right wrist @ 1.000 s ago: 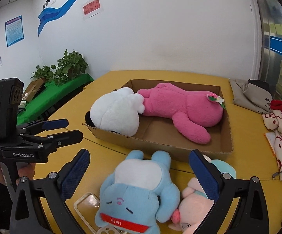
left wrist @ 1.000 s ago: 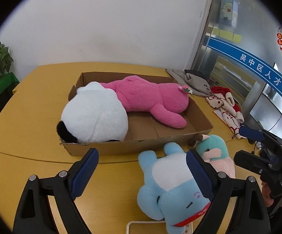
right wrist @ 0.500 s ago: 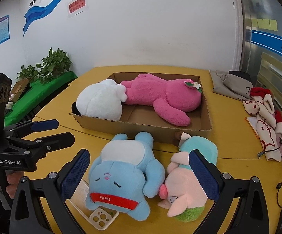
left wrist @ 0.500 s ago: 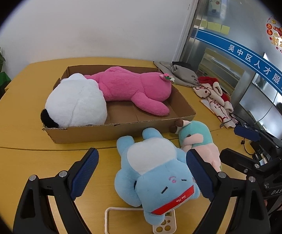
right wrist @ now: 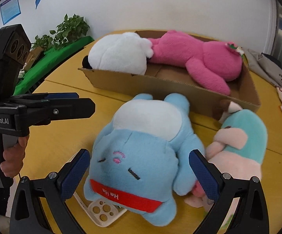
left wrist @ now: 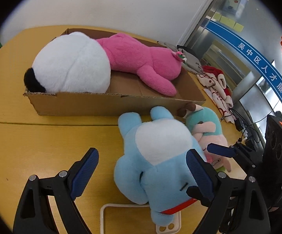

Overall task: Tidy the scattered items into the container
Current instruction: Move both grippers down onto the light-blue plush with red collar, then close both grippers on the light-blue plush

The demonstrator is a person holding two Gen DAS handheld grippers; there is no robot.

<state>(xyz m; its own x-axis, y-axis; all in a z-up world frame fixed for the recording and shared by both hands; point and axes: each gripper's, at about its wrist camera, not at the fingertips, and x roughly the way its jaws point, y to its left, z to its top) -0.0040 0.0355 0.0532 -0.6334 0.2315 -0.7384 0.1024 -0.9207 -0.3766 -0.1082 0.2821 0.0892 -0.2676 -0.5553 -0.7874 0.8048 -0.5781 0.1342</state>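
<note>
Two plush toys already lie in the box (left wrist: 109, 105): a white one (left wrist: 70, 66) at its left end and a pink one (left wrist: 141, 62) stretched along the far wall. That leaves open floor at the near right, which I judge is where the next toy could go. Two more toys are still on the worktop (left wrist: 43, 140), just in front of the box's near wall: a blue one (right wrist: 145, 148) lying face up with its head towards the cameras, and a teal-and-pink one (right wrist: 242, 142) pressed against its side.

The right gripper (right wrist: 141, 175) has its fingers spread wide, one on each side of the blue toy's head. They look very near the plush, but nothing is gripped yet; the straddle looks like the set-up for a pinch across the head. The left gripper (left wrist: 143, 171) is also wide open and holds nothing. Its right finger overlaps the blue toy in the left wrist view, while its left finger hangs over bare worktop, so it seems offset from the toy rather than centred on it. I cannot tell whether either finger touches the fabric.

A pale phone case (right wrist: 102, 212) pokes out from under the blue toy's head, mostly covered. The teal-and-pink toy's face is hidden behind the right finger. The white toy's black part is cut off by the box wall. Cloths (left wrist: 217, 85) lie beyond the box on the right, crumpled and hard to make out.
</note>
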